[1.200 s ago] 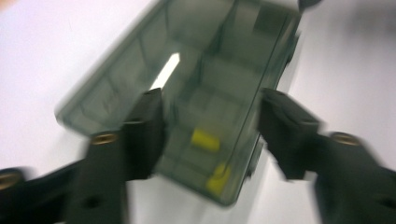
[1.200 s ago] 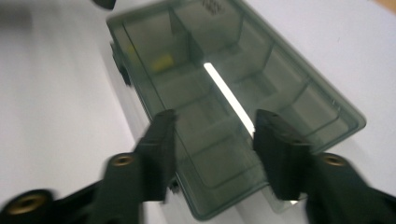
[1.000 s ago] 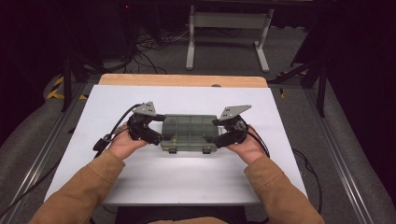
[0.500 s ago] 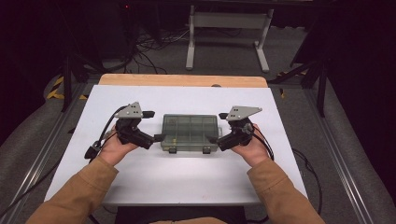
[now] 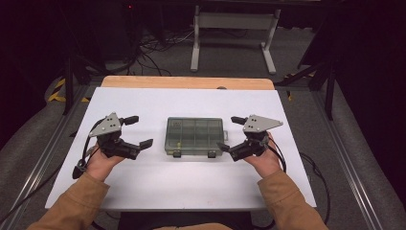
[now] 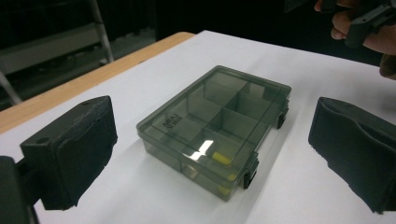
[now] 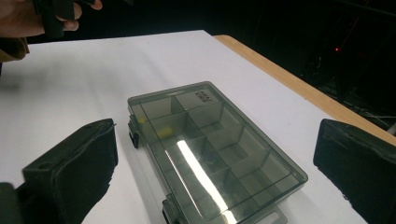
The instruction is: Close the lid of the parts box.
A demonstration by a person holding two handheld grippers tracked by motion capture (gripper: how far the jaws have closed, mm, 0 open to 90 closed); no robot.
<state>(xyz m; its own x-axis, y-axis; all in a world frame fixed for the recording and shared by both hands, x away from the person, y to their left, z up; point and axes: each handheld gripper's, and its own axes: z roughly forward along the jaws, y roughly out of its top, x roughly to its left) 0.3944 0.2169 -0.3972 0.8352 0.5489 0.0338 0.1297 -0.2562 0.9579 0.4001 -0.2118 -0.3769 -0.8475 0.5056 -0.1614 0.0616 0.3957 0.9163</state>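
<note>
At nine o'clock of the box, the left gripper (image 5: 135, 132) hangs wide and empty over the white counter (image 5: 191, 191). The closed smoky compartment box (image 5: 195, 136) lies flat at centre, latches toward six o'clock. At three o'clock the right gripper (image 5: 230, 133) gapes wide, just beside it. Judged an approach step; next, each gripper must close in on a latch.

This looks like a lab or recording studio: a white-topped desk (image 5: 191, 191) stands on grey carpet (image 5: 230, 62) in a dark room, with loose cables (image 5: 153, 45) and a metal stand (image 5: 234, 33) behind it.
</note>
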